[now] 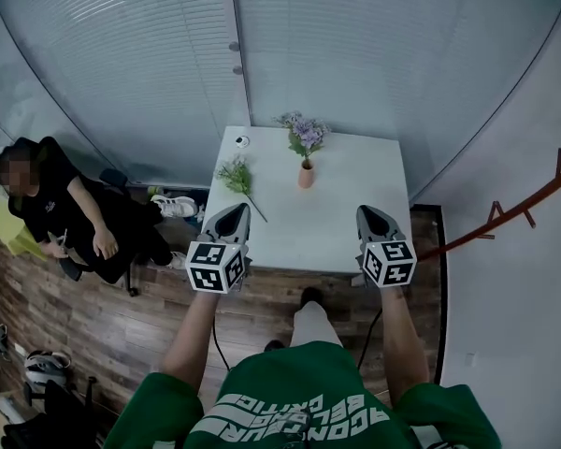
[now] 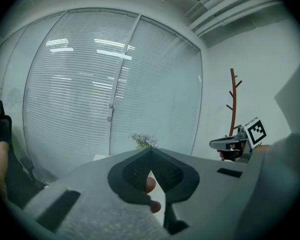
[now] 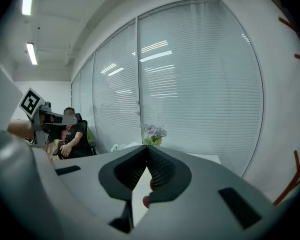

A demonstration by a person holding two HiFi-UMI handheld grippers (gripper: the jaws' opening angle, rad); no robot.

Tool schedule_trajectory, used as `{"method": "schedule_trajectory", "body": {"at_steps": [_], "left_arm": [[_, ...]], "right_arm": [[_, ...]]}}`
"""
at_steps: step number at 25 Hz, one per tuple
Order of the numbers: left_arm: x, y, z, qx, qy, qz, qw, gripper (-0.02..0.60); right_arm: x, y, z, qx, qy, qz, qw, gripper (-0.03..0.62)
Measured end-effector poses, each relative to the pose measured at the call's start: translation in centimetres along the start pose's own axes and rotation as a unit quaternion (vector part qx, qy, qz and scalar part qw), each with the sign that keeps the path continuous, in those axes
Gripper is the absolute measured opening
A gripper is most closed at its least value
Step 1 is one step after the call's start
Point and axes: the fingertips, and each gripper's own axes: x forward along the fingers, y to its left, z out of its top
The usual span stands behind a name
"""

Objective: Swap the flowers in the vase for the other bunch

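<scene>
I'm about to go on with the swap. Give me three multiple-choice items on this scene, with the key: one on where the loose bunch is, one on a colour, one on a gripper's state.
1. Where does the loose bunch lie?
A. On the table, left of the vase in the head view
B. Inside the vase
C. On the floor

2. What colour are the flowers standing in the vase?
A. Red
B. Yellow
C. Purple

3. How is the right hand-held gripper?
A. Shut on the vase
B. Shut, with nothing held
C. Open around the loose bunch

Key:
1 A: it lies flat on the white top beside the vase.
2 C: purple blooms show above green leaves.
3 B: its jaws meet with nothing between them, near the table's near edge and apart from the vase.
</scene>
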Motion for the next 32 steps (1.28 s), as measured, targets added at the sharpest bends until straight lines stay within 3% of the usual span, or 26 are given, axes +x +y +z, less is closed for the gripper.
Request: {"method": "schedule_trajectory", "body": {"at_steps": [14,20,32], "left_arm": [[7.7,1.8,-1.1,-0.032,0.038,0.022,0.9985,0.005],[11.1,1.8,-2.2,-0.032,0.066,0.038,0.9966,0.005],[15.3,1.7,-3.9,-0.036,0.084,0.057,0.9942,0.005]], "right_arm": [[9.9,-1.9,-0.2,-0.029,0.035,0.062,0.997,0.014],[13.0,-2.9,-0.8,-0.028,0.05,0.092,0.994,0.014],[17.3,-5.2,-2.7,-0.022,0.071,0.127,0.989,0.014]]}}
